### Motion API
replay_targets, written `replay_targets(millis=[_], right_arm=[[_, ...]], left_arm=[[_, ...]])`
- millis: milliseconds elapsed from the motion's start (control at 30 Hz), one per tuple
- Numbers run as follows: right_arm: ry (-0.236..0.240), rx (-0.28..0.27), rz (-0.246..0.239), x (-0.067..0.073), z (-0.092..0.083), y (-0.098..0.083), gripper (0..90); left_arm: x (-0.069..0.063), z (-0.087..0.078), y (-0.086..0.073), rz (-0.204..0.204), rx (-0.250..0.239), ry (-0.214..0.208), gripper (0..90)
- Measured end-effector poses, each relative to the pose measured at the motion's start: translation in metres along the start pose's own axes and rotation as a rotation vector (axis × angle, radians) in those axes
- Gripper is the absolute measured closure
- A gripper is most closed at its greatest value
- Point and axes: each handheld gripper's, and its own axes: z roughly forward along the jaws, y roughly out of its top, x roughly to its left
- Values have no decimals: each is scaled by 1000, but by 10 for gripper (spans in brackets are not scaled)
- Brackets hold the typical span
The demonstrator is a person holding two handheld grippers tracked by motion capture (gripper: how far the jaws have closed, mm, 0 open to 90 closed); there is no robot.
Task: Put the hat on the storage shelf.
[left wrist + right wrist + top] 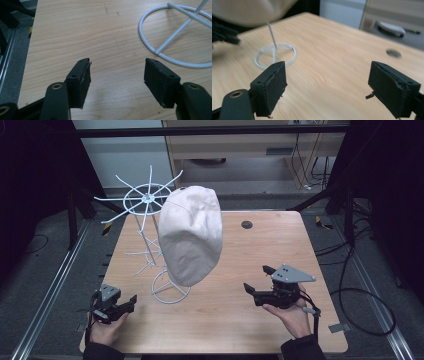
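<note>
Fingers (272,87) of the right gripper (260,282) are wide apart and hold nothing, and so are the left gripper (131,301) ones. The cap (191,235) hangs on the white rack (147,200) over the table (240,320). A bump could tip the rack.

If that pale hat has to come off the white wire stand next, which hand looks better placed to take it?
Probably the right. Its tongs stand open and point toward the pale fabric hat on the white wire stand. The left tongs sit lower, beside the stand's base ring.
</note>
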Motion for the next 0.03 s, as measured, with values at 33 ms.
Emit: replay_targets(millis=[33], right_arm=[[-10, 11, 8, -3, 0, -8, 153]], left_arm=[[0, 1, 0, 1, -1, 0, 358]])
